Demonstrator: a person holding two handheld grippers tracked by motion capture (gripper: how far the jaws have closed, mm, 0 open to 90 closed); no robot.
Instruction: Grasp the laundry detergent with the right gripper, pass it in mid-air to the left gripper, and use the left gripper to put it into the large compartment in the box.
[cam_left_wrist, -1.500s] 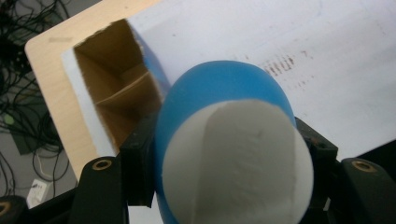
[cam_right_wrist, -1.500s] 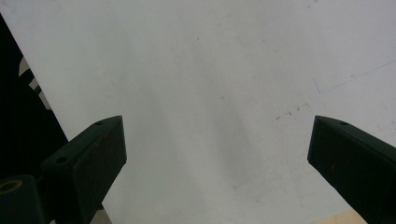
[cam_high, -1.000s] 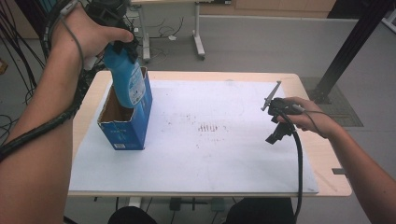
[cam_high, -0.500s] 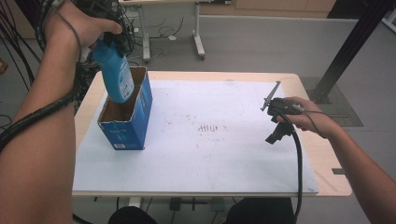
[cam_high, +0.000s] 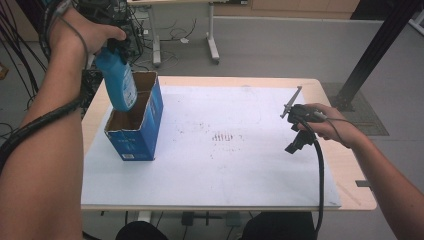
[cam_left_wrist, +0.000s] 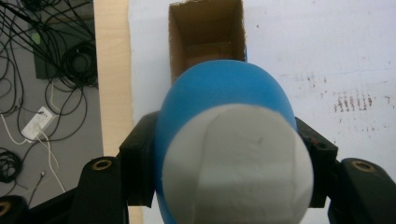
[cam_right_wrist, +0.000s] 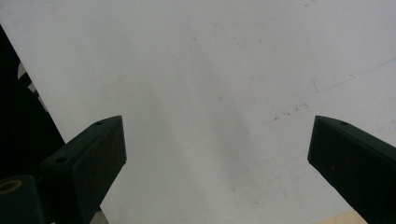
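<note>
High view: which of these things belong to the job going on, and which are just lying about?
Part of the job:
- blue bottle, clamped in the left tongs
- open blue cardboard box, directly below it

Just about:
- right tongs, open and holding nothing
- white sheet covering the table
- cables on the floor

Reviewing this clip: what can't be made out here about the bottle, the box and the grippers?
- Blue bottle: label print too small in the high view; the left gripper view shows its white end.
- Box: its floor is shadowed and partly behind the bottle.
- Left gripper: jaws covered by the hand.
</note>
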